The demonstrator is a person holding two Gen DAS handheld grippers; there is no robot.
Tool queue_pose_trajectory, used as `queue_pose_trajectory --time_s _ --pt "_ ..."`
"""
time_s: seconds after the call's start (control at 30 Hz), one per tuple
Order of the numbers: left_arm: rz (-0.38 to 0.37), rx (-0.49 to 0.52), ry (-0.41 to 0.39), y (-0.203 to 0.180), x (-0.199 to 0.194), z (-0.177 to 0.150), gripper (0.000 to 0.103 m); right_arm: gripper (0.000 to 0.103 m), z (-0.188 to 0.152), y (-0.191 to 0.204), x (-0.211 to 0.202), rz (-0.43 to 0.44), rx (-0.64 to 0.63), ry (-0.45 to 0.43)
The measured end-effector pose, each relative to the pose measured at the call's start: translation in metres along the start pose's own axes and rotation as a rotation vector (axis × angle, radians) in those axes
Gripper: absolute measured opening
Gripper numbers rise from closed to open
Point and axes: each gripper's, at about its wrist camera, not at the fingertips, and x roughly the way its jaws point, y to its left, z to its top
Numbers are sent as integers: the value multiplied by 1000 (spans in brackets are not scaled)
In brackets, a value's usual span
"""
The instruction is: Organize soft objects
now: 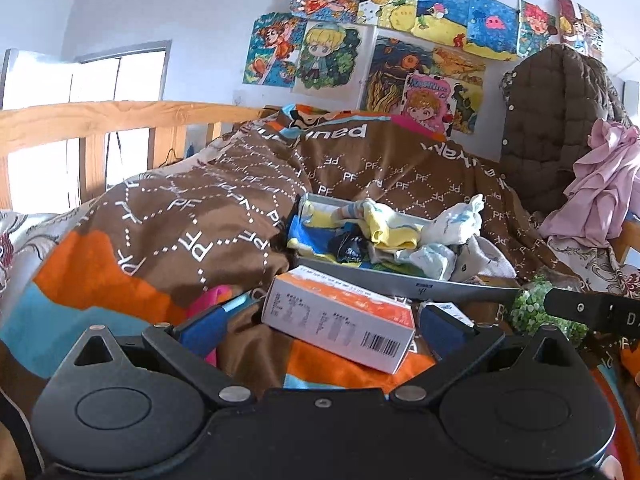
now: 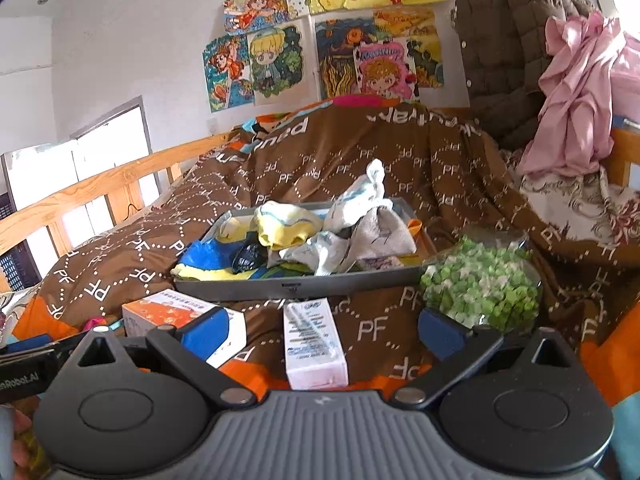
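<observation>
Socks (image 2: 320, 236) in tray (image 2: 296, 286) on quilt (image 2: 360, 152); 2 boxes (image 2: 314, 344) before it

Two cartons: orange-white box (image 2: 176, 316), white box (image 2: 314, 346); one tray (image 2: 296, 286).

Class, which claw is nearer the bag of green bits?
Right. The bag of green bits sits just beyond the right claw; the left claw is farther, off to its left.

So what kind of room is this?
Most likely a child's bedroom: a bed with a wooden rail and brown duvet, cartoon drawings taped to the wall, and a grey tray of socks.
</observation>
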Motion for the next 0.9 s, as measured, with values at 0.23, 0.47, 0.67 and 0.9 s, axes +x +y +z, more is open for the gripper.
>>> queue_pose_trajectory --time_s 0.23,0.47,0.67,0.9 --pt "18 -18 51 7 12 -4 102 103 -2 3 8 8 6 44" --pt "-6 -11 66 5 18 -8 102 103 -6 5 4 -25 9 51" --pt "-23 -6 67 3 15 -10 102 103 -16 7 -4 -92 17 33" --pt "-34 23 86 3 8 -16 102 103 -30 10 -21 -83 81 60"
